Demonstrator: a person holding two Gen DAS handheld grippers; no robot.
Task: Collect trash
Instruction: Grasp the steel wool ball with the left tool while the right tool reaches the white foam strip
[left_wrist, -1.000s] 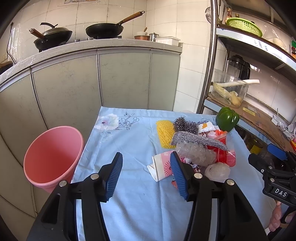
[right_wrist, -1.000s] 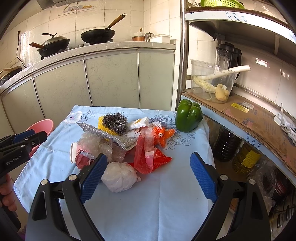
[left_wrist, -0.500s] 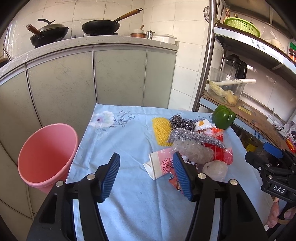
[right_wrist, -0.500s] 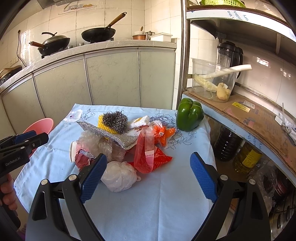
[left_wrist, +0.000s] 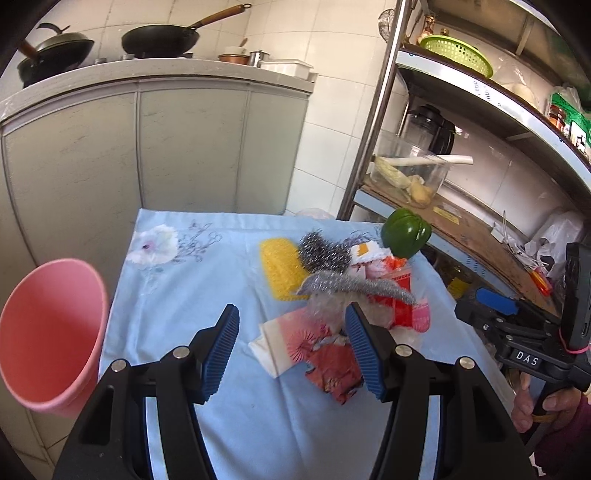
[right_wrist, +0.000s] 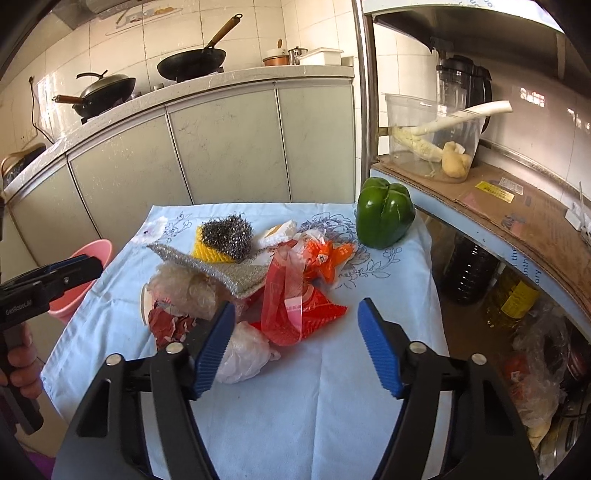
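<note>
A heap of trash lies on the blue tablecloth (left_wrist: 192, 295): a pink-and-white paper cup (left_wrist: 291, 341), crumpled red wrapper (left_wrist: 334, 369), red plastic bag (right_wrist: 291, 314), white wadded bag (right_wrist: 243, 354), clear bubble wrap (right_wrist: 184, 286). A pink bin (left_wrist: 48, 332) stands at the table's left edge. My left gripper (left_wrist: 291, 349) hovers open above the paper cup, nothing pinched. My right gripper (right_wrist: 297, 345) hangs over the red bag and white wad; its jaws are closing, with no pad pressing on anything.
A green pepper (right_wrist: 384, 212), steel wool (right_wrist: 229, 236), yellow sponge (left_wrist: 280, 269) and silver scouring cloth (right_wrist: 218, 269) sit among the trash. Grey cabinets (left_wrist: 147, 147) stand behind the table and a metal shelf rack (left_wrist: 461, 206) to its right.
The left gripper swung right, closer to the trash heap, its jaws a little wider. The right gripper's jaws narrowed from wide open while it stayed in place.
</note>
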